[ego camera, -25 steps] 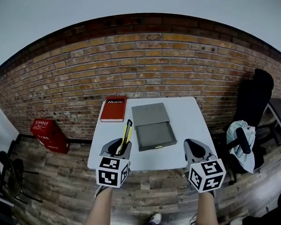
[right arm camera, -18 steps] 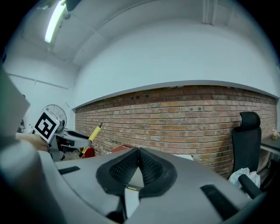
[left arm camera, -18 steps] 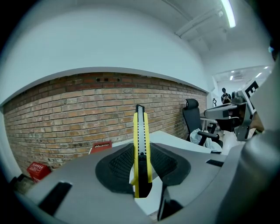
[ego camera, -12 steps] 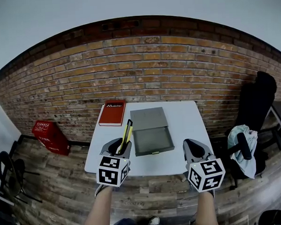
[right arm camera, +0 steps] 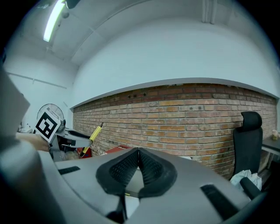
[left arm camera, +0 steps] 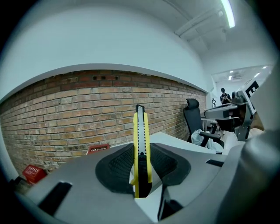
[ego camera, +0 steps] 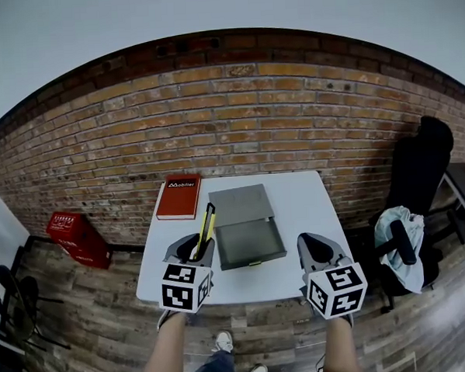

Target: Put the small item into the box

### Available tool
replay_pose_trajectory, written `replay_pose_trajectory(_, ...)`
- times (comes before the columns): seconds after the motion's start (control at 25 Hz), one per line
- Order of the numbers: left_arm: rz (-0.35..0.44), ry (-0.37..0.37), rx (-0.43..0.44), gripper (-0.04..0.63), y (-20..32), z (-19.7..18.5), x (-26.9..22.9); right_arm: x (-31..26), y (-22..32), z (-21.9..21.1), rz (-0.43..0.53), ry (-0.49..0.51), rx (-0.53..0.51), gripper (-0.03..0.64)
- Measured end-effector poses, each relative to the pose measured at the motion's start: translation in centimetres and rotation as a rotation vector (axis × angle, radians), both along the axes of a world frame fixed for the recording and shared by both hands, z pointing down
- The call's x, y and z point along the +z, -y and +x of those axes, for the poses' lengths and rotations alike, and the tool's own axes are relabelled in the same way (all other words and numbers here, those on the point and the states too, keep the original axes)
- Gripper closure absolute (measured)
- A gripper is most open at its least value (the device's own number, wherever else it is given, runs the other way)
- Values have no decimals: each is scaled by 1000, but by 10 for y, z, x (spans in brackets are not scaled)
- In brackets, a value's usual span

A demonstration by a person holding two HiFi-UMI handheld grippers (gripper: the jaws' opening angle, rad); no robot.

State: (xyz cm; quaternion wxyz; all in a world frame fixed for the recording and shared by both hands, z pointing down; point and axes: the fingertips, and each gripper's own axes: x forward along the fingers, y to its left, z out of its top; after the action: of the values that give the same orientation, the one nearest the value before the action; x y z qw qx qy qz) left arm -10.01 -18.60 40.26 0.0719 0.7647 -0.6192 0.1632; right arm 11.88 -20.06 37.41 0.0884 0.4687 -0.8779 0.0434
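Head view: open grey box [ego camera: 251,244] adjoins its lid [ego camera: 240,205].

**A:** How are the arms set?

**B:** Both are bare and reach forward from the bottom edge. The left forearm [ego camera: 167,349] and right forearm [ego camera: 342,347] run roughly parallel and well apart.

**A:** And the left gripper [ego camera: 194,247]?

**B:** It points ahead and a little downward, with its marker cube [ego camera: 186,287] nearest the head camera. Its fingers [left arm camera: 117,168] are clamped on a yellow knife [left arm camera: 141,148], one pad on each flat side. The knife stands up out of them, tip away from the person.

**A:** The right gripper [ego camera: 313,247]?

**B:** It has the same heading, about level with the left. Its fingers [right arm camera: 124,168] are pressed together at the tips, with nothing between them.
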Motion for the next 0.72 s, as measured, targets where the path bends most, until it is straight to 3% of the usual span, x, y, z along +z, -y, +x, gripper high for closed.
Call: replay_pose_trajectory(0.72,-5,-14,100,466,119,-33,2,-4,98,-31,0,-10,106,597)
